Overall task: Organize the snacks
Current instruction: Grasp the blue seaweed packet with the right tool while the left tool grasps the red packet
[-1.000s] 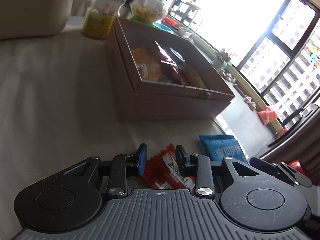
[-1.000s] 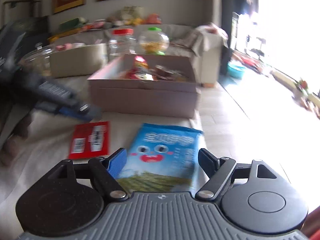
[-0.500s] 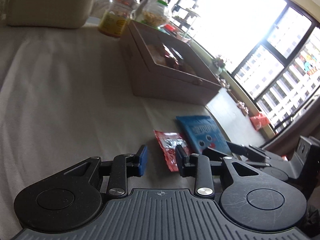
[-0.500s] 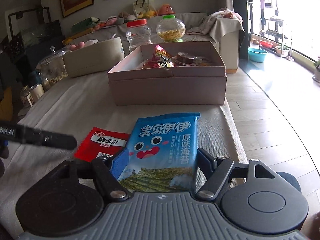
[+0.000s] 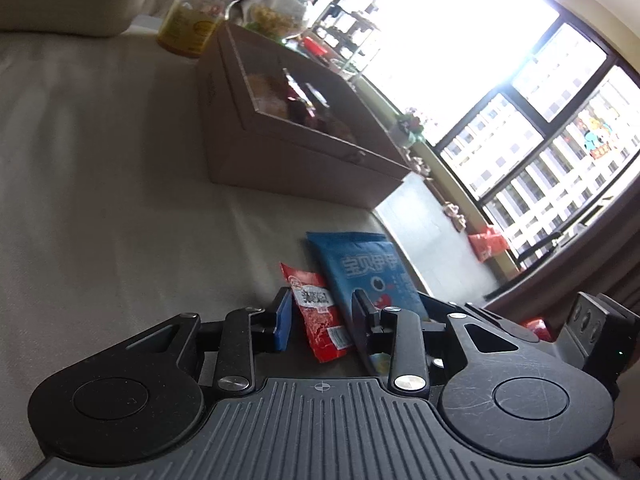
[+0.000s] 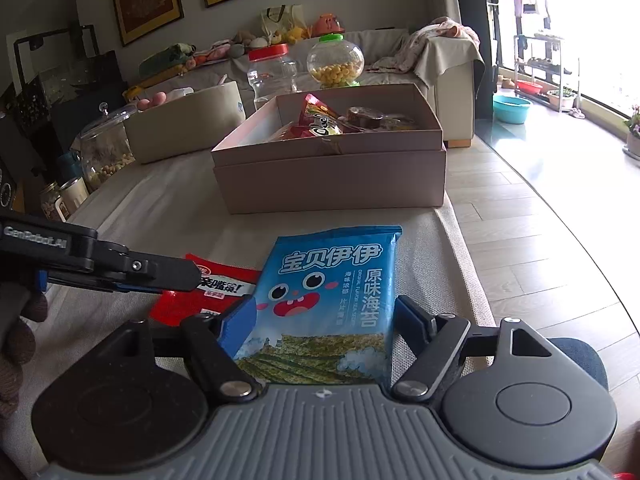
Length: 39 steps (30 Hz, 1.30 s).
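Observation:
A red snack packet (image 5: pixel 316 308) lies flat on the cloth-covered table, between the fingers of my left gripper (image 5: pixel 322 320). Its jaws are opening and the pads stand clear of the packet. From the right wrist view, the left gripper (image 6: pixel 188 276) hovers low over the red packet (image 6: pixel 224 284). Beside it, a blue seaweed bag (image 6: pixel 332 288) lies flat between the fingers of my right gripper (image 6: pixel 324 316). These jaws are opening too, with a gap at the right pad. Beyond stands an open cardboard box (image 6: pixel 328 184) holding several snacks.
Behind the box stand a red-lidded jar (image 6: pixel 272 72) and a green-lidded jar (image 6: pixel 336 60). A cream container (image 6: pixel 184 124) and a glass jar (image 6: pixel 104 148) sit at the back left. The table edge (image 6: pixel 460 248) drops to the wooden floor on the right.
The left gripper swung away from the box and came down over the red packet, which is between its fingers again. The blue bag stays between the right fingers.

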Motion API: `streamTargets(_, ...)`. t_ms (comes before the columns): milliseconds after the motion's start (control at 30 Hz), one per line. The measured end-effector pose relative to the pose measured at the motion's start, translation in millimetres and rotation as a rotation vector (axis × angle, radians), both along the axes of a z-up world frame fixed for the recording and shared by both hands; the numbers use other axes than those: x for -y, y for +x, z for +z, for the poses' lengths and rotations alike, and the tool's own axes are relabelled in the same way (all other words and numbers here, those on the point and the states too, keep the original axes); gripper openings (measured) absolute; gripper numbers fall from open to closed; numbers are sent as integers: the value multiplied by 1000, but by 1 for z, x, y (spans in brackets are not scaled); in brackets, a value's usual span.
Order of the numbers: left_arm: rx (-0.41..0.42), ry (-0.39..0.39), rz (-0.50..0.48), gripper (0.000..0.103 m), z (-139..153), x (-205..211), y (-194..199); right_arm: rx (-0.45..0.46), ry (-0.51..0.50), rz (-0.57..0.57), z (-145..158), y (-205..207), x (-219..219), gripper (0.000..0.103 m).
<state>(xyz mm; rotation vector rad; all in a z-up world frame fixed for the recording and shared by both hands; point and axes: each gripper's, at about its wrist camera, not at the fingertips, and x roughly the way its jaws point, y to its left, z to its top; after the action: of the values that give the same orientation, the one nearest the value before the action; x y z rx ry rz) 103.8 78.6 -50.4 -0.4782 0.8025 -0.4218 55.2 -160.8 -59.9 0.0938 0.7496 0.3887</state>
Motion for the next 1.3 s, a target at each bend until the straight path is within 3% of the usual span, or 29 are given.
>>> streamTargets(133,15,-4,-16,37,4,4,3,1,2,1,0,0,0,77)
streamTargets(333,-57,38,1,36,-13,6,10,3,15,-1,0,-2,2,77)
streamTargets(600,11,192,-66,30,-7,18,-6,22,-41,16,0,-7,-4,79)
streamTargets(700,2,160,-56,30,-9,14,-4,18,-32,16,-1,-6,-3,79)
streamTargets(1000,-85,-52,9,30,-22,0,28,17,-22,26,-2,-5,-1,82)
streamTargets(1300,-74,-33,-52,30,-13,19,23,16,-14,37,-3,-5,-1,84)
